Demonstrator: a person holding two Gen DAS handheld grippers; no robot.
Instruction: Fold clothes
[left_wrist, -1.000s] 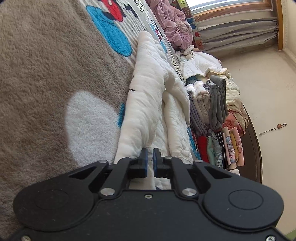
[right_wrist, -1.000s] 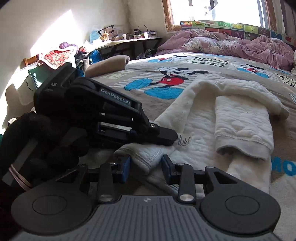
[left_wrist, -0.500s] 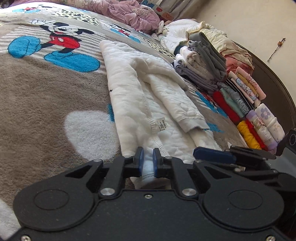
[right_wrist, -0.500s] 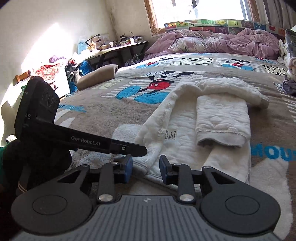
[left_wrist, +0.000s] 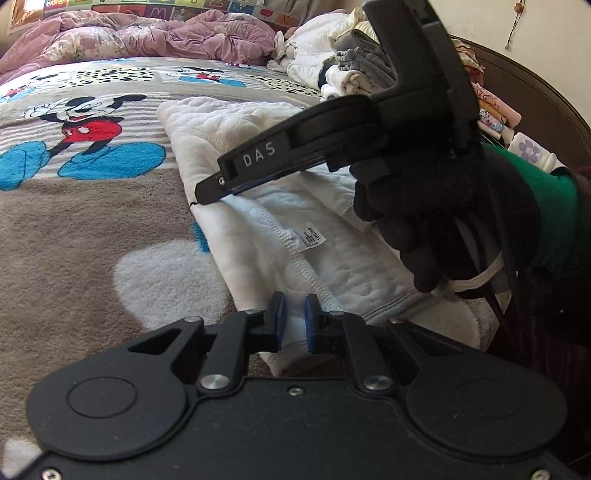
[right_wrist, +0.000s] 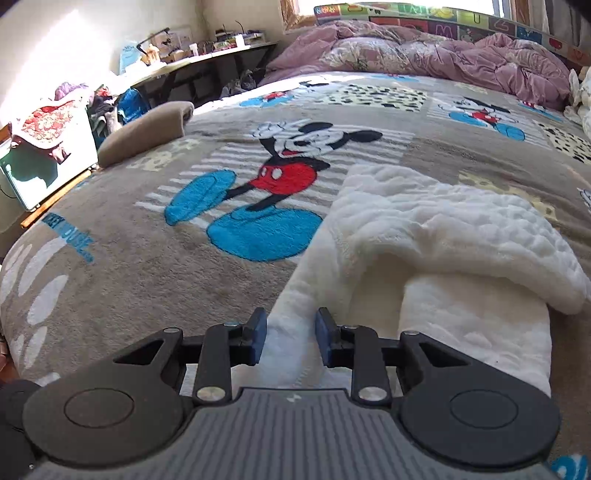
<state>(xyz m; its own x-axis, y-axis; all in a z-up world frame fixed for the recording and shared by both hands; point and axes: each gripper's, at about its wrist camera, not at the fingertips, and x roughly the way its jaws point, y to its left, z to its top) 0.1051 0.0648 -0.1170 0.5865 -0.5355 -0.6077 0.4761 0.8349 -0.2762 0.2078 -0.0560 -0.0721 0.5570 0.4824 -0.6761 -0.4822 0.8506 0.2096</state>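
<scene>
I have my left gripper (left_wrist: 291, 321) clamped on the near hem of the white quilted garment (left_wrist: 280, 206) — its blue pads pinch a fold of the cloth with almost no gap between them. The garment lies lengthwise on the bed, on the grey cartoon-mouse blanket (left_wrist: 92, 206), stretching from my jaws toward the far side, with one sleeve folded over its middle and a small care label (left_wrist: 312, 236) showing on the inside seam. In the left wrist view my right gripper (left_wrist: 208, 192) reaches in from the right, held by a black-gloved hand (left_wrist: 443, 218) with a green sleeve (left_wrist: 554, 214), its tips over the left edge of the garment farther along. From the right wrist view those jaws are closing — the white edge sits between the pads, which do not yet press on it. Stacks of folded clothes (left_wrist: 354, 70) stand at the far right of the bed, and a crumpled purple duvet (left_wrist: 155, 37) lies along the far end.
</scene>
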